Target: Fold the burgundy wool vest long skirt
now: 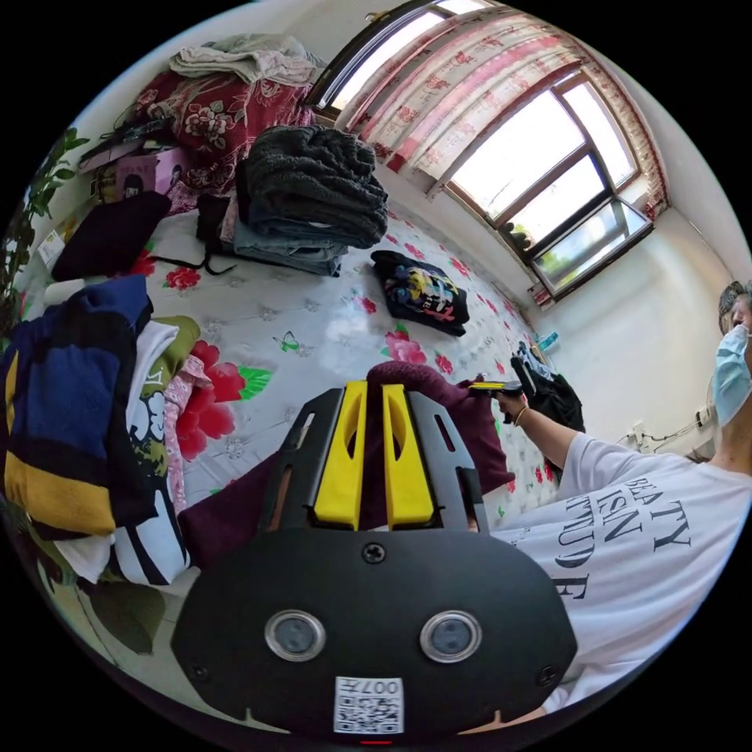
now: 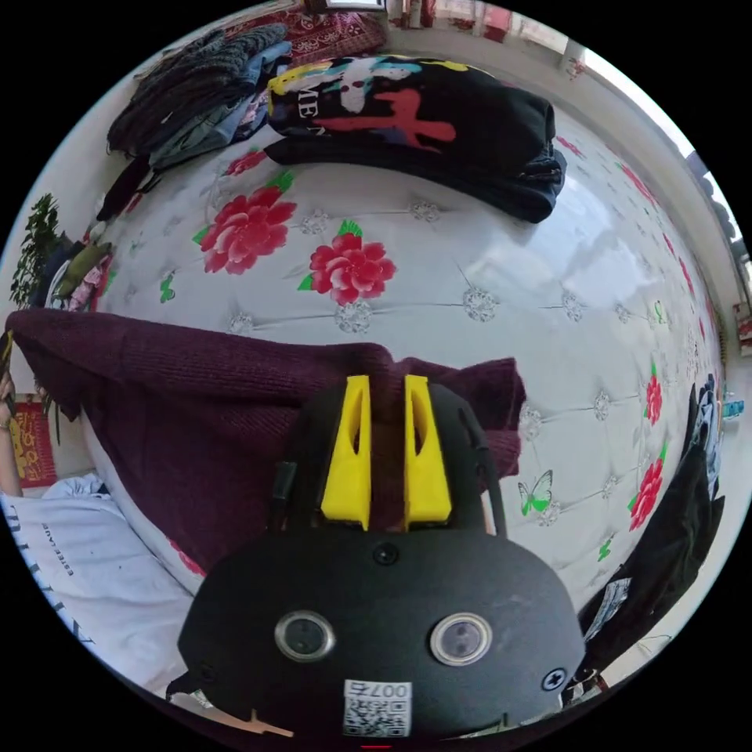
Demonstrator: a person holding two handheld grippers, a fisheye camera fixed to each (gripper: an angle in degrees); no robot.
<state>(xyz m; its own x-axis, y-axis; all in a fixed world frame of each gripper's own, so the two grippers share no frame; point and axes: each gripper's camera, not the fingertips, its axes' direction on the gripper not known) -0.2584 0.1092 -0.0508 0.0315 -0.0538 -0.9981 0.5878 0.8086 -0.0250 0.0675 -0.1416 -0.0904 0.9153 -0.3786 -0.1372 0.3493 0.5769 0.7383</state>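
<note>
Both tools are clamped on the burgundy skirt (image 2: 196,407): the left tool (image 1: 374,392) pinches one bit, the right tool (image 2: 385,384) grips the top edge. The skirt is stretched between them over the near edge of the floral bed (image 2: 470,258), with a folded black printed top (image 2: 415,117) further back.

Bed (image 1: 313,329), quilted white cover printed with red flowers and green butterflies: bears a stack of folded dark and denim garments (image 1: 309,196) at 11 o'clock in the left gripper view, a folded black printed top (image 1: 423,291) near 12, a heap of mixed striped and printed clothes (image 1: 86,423) at 9, and a dark flat item (image 1: 110,235) at 10. Burgundy knit skirt (image 2: 211,407) lies partly across the near edge, 9 o'clock in the right gripper view; black garments (image 2: 674,517) sit at 4 o'clock.
</note>
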